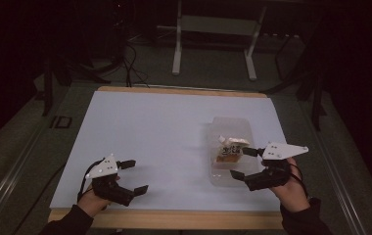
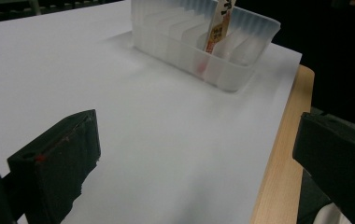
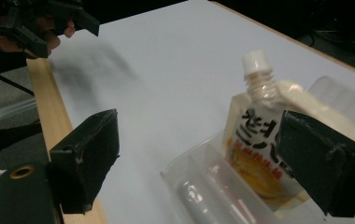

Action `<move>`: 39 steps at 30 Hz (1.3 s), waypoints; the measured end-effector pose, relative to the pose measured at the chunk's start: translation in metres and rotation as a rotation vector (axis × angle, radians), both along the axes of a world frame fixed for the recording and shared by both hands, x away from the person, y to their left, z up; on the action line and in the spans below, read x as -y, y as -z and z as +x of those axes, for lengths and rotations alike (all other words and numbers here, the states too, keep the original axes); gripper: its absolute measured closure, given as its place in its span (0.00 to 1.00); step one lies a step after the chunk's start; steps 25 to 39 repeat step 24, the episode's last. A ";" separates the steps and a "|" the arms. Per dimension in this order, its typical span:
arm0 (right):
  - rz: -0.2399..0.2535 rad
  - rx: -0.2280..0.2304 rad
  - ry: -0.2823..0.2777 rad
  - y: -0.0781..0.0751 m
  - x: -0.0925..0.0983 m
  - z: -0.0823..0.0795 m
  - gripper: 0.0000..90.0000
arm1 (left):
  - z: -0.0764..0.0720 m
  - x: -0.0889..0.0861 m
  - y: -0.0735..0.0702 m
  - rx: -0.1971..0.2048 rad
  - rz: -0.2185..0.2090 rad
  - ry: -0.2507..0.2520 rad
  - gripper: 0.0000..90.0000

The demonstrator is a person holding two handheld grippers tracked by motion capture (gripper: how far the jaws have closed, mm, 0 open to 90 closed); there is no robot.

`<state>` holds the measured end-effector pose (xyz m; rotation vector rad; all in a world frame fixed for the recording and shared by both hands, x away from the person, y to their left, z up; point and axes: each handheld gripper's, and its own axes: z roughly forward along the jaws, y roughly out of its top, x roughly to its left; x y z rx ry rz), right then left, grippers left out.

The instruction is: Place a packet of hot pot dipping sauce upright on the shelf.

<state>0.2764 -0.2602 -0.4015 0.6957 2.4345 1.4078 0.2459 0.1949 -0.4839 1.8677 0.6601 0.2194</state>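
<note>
White-capped drink pouch [image 3: 259, 140], orange-printed, upright

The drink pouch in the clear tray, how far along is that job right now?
Done: the spouted drink pouch stands inside the clear plastic tray on the white sheet. In hand: the right gripper is open at the tray's near end, gripping nothing yet. The left gripper is open over bare sheet, away from the tray. Left: probably closing on the pouch or tray; which cannot be told.
</note>
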 end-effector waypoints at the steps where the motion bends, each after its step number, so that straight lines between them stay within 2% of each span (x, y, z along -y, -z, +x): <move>1: 0.009 -0.008 0.000 0.005 0.001 -0.002 0.15 | 0.000 0.000 0.000 0.000 -0.001 0.002 0.01; 6: 0.004 -0.019 0.003 0.016 0.002 -0.005 0.15 | -0.001 0.000 0.000 0.002 0.003 0.002 0.01; 8: -0.010 -0.006 0.013 0.021 0.002 -0.007 0.15 | -0.001 0.000 0.000 0.003 0.004 0.002 0.01; 11: 0.021 -0.022 0.016 0.027 0.004 -0.010 0.15 | 0.000 0.000 0.001 0.001 0.001 0.002 0.01; 15: 0.030 -0.015 0.008 0.031 0.003 -0.012 0.16 | -0.001 0.001 0.001 0.004 0.002 0.004 0.01; 20: 0.016 -0.017 0.010 0.039 0.002 -0.012 0.16 | -0.002 0.002 0.002 0.006 0.008 0.011 0.01; 39: 0.023 -0.016 0.007 0.040 0.002 -0.011 0.16 | -0.001 0.003 0.002 0.008 0.009 0.015 0.01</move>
